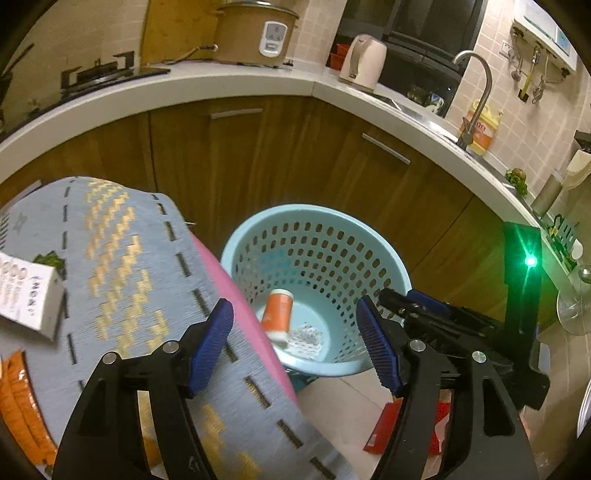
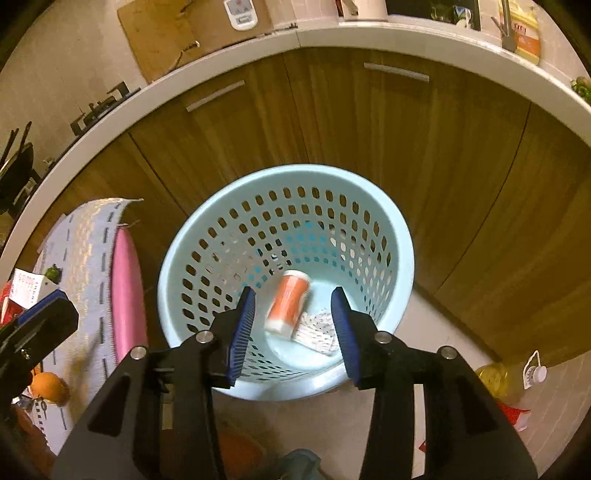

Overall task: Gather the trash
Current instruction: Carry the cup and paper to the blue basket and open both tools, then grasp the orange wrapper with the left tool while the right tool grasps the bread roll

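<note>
Nearest in each view are the blue fingers of its own gripper. The right gripper [image 2: 293,328] has its fingers apart and holds nothing; it hangs over the near rim of the light blue basket [image 2: 177,266]. The left gripper [image 1: 295,343] also has its fingers apart and is empty, above the near right edge of a surface covered by a blue-grey patterned cloth [image 1: 122,251].

The orange bottle [image 2: 290,304] lies on its side on the basket floor. Its long axis runs from near-left to far-right, with the white end near and the pale cap end far. A crumpled white dotted paper [image 2: 317,332] lies just beside it on the right, touching it.

Only the left wrist view shows a white box [image 1: 29,299] on the cloth, and farther, on the worktop [image 1: 236,83], a rice cooker [image 1: 255,33] and a kettle [image 1: 362,61]. Only the right wrist view shows an orange fruit [image 2: 48,387] at near left and a yellow oil bottle [image 2: 502,376] on the floor at right.
</note>
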Demonstrator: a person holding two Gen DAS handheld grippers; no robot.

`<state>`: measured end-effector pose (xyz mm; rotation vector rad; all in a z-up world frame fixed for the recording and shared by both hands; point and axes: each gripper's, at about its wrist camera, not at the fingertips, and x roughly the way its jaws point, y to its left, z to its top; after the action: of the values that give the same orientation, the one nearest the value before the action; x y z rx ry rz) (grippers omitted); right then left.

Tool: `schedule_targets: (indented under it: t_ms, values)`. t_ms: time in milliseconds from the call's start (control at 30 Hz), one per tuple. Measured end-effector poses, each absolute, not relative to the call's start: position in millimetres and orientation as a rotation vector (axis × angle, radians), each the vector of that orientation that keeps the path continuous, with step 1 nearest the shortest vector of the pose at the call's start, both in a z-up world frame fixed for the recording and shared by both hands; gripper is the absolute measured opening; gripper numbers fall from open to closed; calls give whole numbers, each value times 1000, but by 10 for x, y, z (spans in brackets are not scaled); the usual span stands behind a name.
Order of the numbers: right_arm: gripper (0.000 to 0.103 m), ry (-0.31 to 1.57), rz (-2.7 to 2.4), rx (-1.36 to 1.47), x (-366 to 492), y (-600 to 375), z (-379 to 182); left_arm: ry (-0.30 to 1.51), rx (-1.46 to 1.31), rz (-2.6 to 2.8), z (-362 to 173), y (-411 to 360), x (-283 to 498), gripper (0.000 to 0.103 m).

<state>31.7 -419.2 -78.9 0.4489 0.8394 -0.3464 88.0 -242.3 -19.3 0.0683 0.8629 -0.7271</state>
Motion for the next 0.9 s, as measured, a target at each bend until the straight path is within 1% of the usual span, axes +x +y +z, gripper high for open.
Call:
schedule_targets:
  t_ms: [200,433,667,867,900]
  values:
    - [39,756,-286,414,195,-3890,-404,798,41,-663,-4,-2013,727,67]
    - [39,705,-128,314,205,-3152,-73,738,-13,-503,170,-1194,579,67]
    - [40,755,24,222,341,-2368,-168,802,-24,-316,22,-345,593,67]
    - [41,841,137,174,452,-1895,-415,907,-13,-253,-253,-8,728,68]
    - [43,851,146,166,461,-1855,-443,909,-12,-252,-284,5,716,71]
